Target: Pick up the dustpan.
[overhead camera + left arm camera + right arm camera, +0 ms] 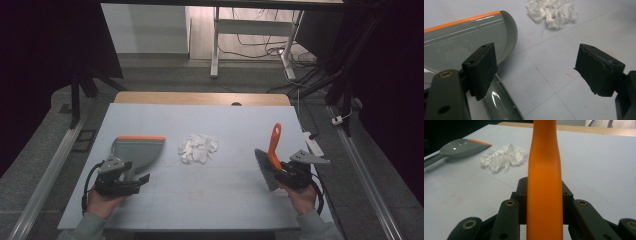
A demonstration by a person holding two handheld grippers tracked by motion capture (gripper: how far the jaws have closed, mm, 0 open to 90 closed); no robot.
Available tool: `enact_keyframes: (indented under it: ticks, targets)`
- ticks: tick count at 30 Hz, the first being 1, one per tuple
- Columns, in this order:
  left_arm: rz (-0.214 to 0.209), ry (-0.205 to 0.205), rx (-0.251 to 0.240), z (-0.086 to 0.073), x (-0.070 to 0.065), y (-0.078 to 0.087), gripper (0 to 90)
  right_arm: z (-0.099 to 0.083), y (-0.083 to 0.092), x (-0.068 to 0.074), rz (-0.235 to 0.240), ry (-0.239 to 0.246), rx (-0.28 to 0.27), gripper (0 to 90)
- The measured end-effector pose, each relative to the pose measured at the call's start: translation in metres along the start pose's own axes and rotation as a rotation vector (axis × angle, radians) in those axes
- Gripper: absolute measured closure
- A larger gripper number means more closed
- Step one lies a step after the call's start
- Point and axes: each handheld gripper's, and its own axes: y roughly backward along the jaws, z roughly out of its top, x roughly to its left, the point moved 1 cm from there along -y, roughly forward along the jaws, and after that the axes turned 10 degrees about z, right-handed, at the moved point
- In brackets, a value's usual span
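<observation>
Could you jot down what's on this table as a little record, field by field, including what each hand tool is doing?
Surface: pale blue table
Middle: pile of white paper scraps
Left side: grey dustpan with an orange edge, lying flat
Left gripper: jaws open, over the dustpan's handle, not clamping it
Right gripper: shut on the brush, gripping its orange handle
Brush bristles: grey, at the table, right of the scraps

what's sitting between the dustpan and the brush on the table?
A pile of crumpled white paper scraps lies between the grey dustpan and the orange-handled brush, nearer the dustpan; the rest is bare table. The high view shows it.
</observation>
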Motion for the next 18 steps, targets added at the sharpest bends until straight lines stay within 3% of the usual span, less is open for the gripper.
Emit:
enact_keyframes:
  ticks: [18]
  targets:
    - [0.020,-0.021,0.002,0.0015,-0.0019,0.0006,19.0,0.0004,0.0001,0.0008,-0.007,0.006,-0.001,70.0]
